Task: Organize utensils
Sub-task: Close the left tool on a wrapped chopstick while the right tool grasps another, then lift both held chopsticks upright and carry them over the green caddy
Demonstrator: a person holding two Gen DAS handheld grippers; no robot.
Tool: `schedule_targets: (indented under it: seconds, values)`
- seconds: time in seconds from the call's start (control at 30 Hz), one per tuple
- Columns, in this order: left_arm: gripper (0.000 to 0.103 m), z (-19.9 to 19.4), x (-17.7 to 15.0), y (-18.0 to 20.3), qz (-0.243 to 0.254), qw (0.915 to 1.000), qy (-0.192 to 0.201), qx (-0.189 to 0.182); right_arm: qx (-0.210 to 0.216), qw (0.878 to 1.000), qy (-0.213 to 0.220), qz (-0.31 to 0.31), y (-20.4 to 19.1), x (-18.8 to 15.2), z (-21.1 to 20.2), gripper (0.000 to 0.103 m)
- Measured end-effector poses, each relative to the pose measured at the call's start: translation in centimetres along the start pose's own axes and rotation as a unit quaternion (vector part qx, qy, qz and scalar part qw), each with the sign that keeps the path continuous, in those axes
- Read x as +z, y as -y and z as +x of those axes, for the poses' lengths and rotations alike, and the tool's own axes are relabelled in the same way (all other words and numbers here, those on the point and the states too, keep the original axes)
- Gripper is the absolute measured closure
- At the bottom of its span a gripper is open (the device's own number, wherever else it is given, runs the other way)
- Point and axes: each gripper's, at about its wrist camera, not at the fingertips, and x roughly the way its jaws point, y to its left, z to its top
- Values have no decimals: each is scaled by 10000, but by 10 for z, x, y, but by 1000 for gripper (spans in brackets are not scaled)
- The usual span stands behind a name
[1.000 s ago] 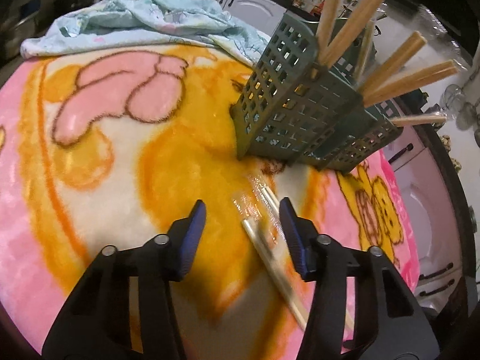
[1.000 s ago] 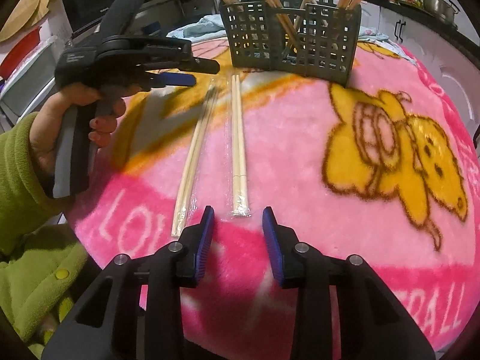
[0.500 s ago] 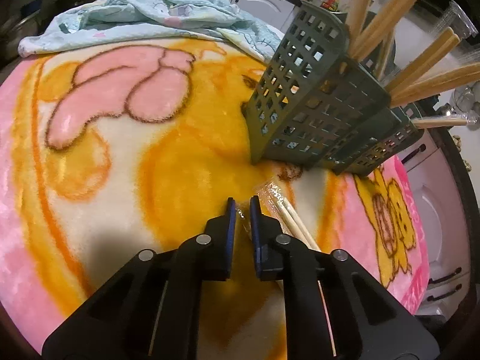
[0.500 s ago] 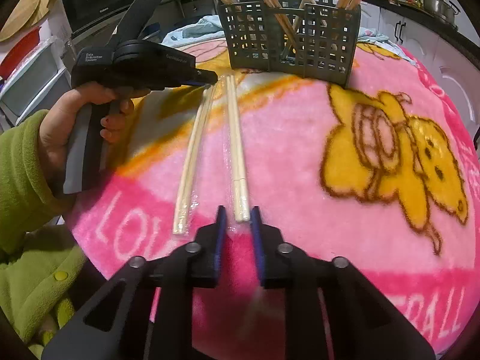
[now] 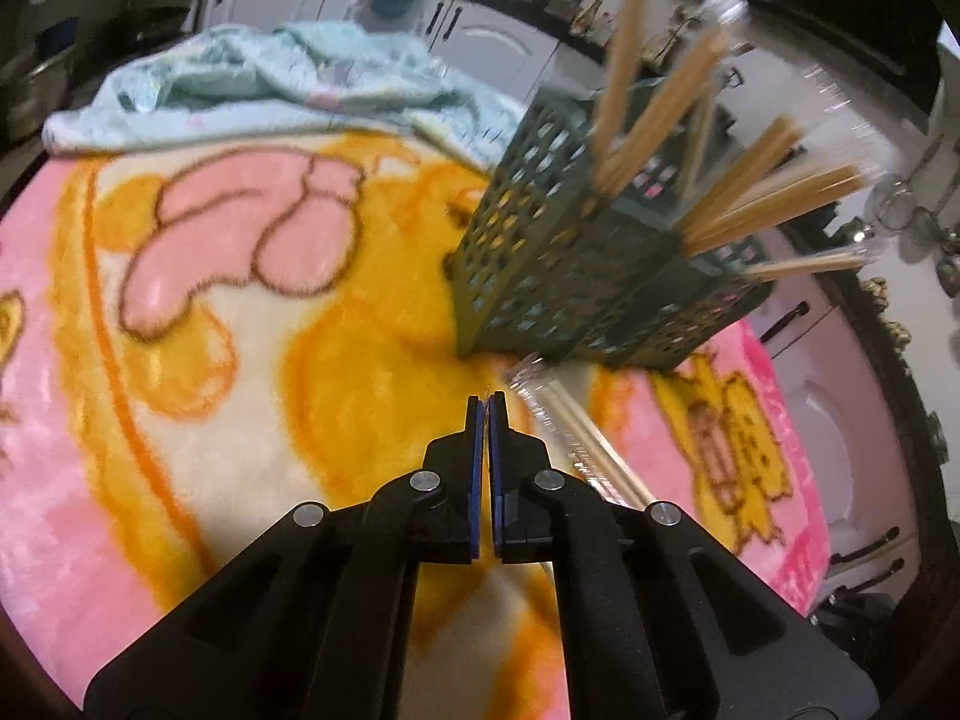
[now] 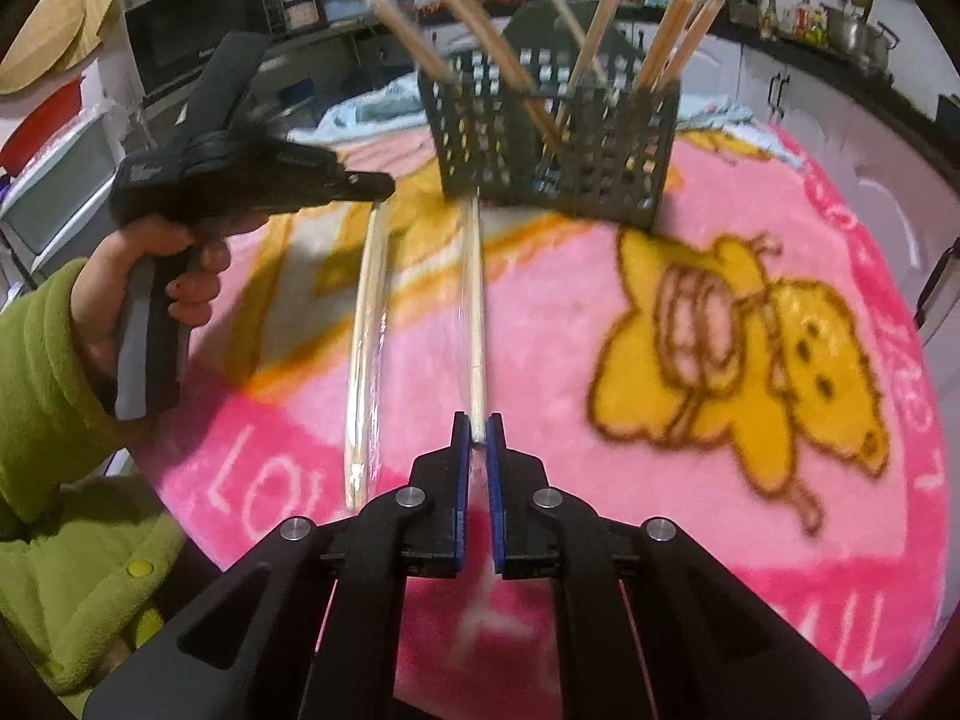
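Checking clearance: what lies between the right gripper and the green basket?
Right wrist view: the wrapped chopsticks that the right gripper pinches run to the green basket over the pink blanket.

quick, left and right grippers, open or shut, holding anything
Left gripper: shut on the far end of one wrapped chopstick pair.
Right gripper: shut on the near end of the other wrapped chopstick pair.

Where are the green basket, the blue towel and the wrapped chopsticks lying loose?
green basket (image 6: 600,150): right wrist view, front wall.
blue towel (image 5: 252,90): left wrist view, crumpled middle.
loose wrapped chopsticks (image 6: 366,348): right wrist view, mid-length.
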Motion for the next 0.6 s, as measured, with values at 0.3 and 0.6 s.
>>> schedule_targets:
  seconds: [0.3, 0.6]
  values:
    - [103, -49, 13, 42, 411, 9975, 465, -336, -112, 9990, 425, -114, 0, 12, -32, 97]
    - [103, -78, 18, 76, 765, 9923, 782, -587, -151, 9979, 605, -166, -2, 13, -48, 97]
